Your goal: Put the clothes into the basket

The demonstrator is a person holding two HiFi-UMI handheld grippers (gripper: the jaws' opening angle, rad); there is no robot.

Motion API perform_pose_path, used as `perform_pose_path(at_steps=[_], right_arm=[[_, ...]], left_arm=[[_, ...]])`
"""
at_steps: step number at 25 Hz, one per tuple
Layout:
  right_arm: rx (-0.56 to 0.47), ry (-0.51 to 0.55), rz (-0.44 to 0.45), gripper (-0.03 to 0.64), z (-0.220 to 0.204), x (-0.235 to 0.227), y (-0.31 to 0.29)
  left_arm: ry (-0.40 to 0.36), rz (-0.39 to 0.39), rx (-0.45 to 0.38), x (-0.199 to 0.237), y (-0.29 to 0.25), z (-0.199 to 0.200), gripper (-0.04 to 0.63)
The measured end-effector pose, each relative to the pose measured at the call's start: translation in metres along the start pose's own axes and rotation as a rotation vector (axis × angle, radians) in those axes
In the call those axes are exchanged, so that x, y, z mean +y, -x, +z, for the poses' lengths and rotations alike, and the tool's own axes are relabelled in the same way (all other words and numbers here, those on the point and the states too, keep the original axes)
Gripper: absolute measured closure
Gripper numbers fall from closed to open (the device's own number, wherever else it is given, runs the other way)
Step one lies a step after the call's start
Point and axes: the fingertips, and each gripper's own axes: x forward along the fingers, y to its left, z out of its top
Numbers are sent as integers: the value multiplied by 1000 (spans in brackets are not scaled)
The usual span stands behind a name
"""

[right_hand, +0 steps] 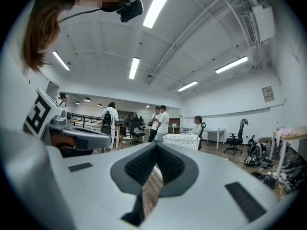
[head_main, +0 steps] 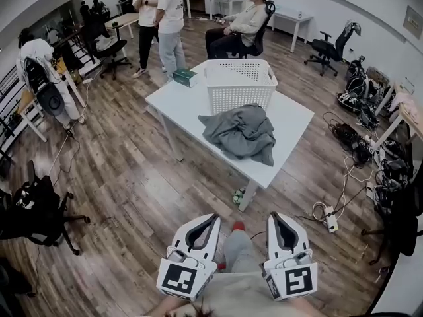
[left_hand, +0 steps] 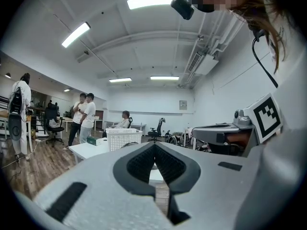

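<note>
Left tongs [head_main: 213, 218]: jaws pressed fully together with nothing between them, held level and low at the near edge of the head view, well short of the counter [head_main: 175, 104].
Right tongs [head_main: 273, 216]: jaws also closed on nothing, just beside the left pair and aimed toward the counter.
Basket [head_main: 239, 92]: white and perforated, upright on the far half of the counter.
Clothes [head_main: 241, 132]: a crumpled grey heap on the counter, just in front of the basket, its far edge at the basket's near wall.
Green box [head_main: 186, 77]: at the counter's far left corner, near the basket.
People [head_main: 162, 18]: two standing and one seated, beyond the counter.
</note>
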Motion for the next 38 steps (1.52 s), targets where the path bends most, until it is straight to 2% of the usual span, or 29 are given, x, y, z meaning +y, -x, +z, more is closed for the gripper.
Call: perform_pose_path(at_steps=[4, 11, 14, 18, 22, 26, 28, 30, 35, 38], right_arm=[[-14, 2, 1, 601, 2, -22, -32], [-17, -4, 12, 601, 1, -78, -106], [-13, -5, 31, 601, -1, -97, -138], [-3, -8, 60, 601, -5, -123, -171], [-4, 20, 90, 601, -8, -143, -202], [-22, 93, 125, 601, -10, -152, -225], [-21, 93, 137, 601, -12, -154, -233], [-6, 81, 135, 601, -16, -156, -239], [22, 72, 126, 601, -28, -166, -250], [34, 88, 106, 601, -32, -173, -259]], left_arm=[[-66, 15, 0, 22, -34, 4, 584], [-19, 8, -28, 46, -117, 21, 584], [-53, 18, -53, 62, -146, 30, 584], [-81, 46, -43, 78, -181, 37, 584], [-114, 70, -32, 90, -207, 44, 584], [-113, 111, -9, 105, -221, 38, 584], [-116, 123, -7, 113, -225, 37, 584], [-119, 116, -15, 117, -228, 37, 584], [-125, 39, -63, 119, -240, 35, 584], [-100, 5, -59, 129, -254, 28, 584]])
